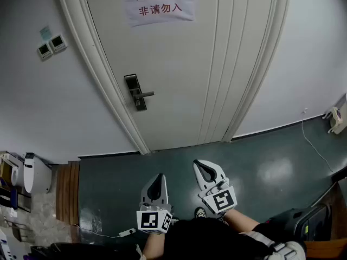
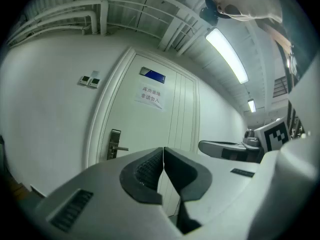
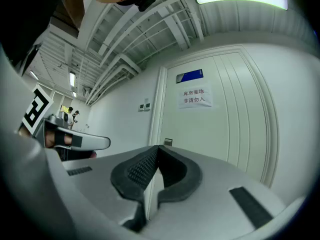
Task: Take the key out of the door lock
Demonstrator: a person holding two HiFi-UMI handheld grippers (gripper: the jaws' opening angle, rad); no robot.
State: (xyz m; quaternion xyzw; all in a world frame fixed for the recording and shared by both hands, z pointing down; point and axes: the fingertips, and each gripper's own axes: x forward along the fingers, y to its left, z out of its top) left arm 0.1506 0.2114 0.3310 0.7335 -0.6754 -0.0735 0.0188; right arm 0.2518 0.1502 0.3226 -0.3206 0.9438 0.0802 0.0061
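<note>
The left tool [image 1: 158, 177] is pressed together with nothing between its pads, and the right tool [image 1: 200, 166] just beside it, at its three o'clock, is pressed together and empty too. Both are held level and low in front of the person, out over the dark green floor [image 1: 260, 161], pointing at the white door [image 1: 179, 75]. From the tools, the door lock [image 1: 135, 92] sits up at about eleven o'clock, well apart from both: a dark upright plate near the door's left edge, with a lever handle [image 1: 145, 95] sticking out toward three o'clock. The key should be in that lock, but from here it is too small to make out, so I cannot tell where on the plate it sits. A paper notice [image 1: 158, 3] hangs at the door's twelve o'clock, and a pair of wall switches [image 1: 51, 45] sits off at the lock's ten o'clock. As I judge it, nothing of the job is done yet: the person has to close in on the door, spread one tool, pinch the key and draw it out.
</note>
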